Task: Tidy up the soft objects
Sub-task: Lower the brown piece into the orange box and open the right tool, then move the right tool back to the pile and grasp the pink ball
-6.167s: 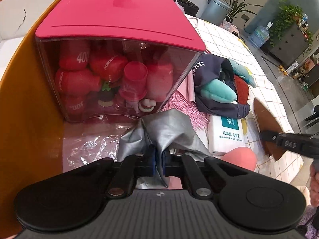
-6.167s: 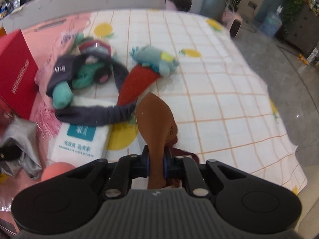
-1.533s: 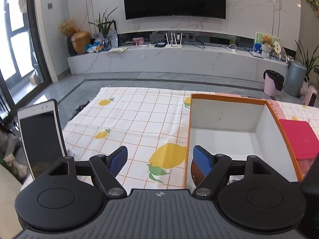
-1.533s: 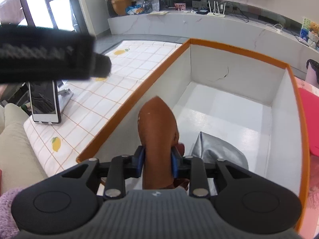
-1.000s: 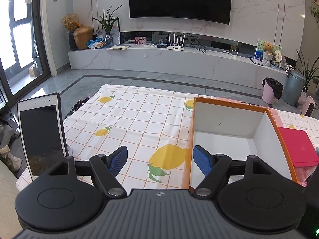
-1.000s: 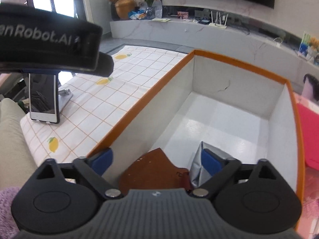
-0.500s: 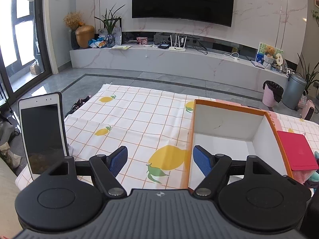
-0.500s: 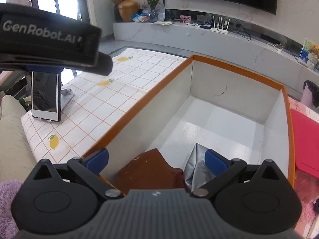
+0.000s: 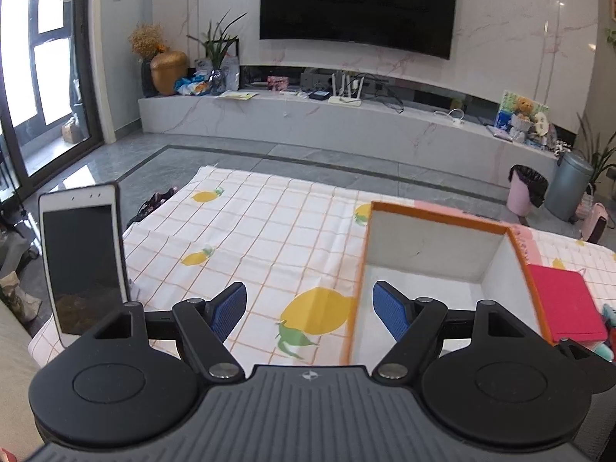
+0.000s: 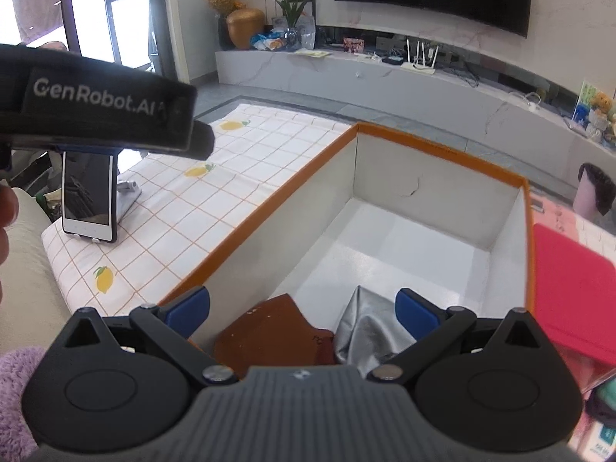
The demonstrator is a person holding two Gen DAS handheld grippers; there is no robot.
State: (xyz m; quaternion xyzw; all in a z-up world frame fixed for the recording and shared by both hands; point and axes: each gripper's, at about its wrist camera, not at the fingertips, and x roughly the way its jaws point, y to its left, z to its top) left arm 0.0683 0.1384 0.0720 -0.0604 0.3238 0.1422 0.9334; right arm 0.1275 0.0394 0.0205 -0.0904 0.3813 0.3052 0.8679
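Claws both spread wide and empty: right claw above brown piece in box.

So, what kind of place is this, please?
Most likely a home living room: a wall TV above a long marble ledge, potted plants, and a table with a lemon-print cloth.

One box, two pouches.

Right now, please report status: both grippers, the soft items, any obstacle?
Left gripper open, empty. Right gripper open, empty. Brown leather piece and silver fabric pouch lie in orange-rimmed white box. Nothing blocking.
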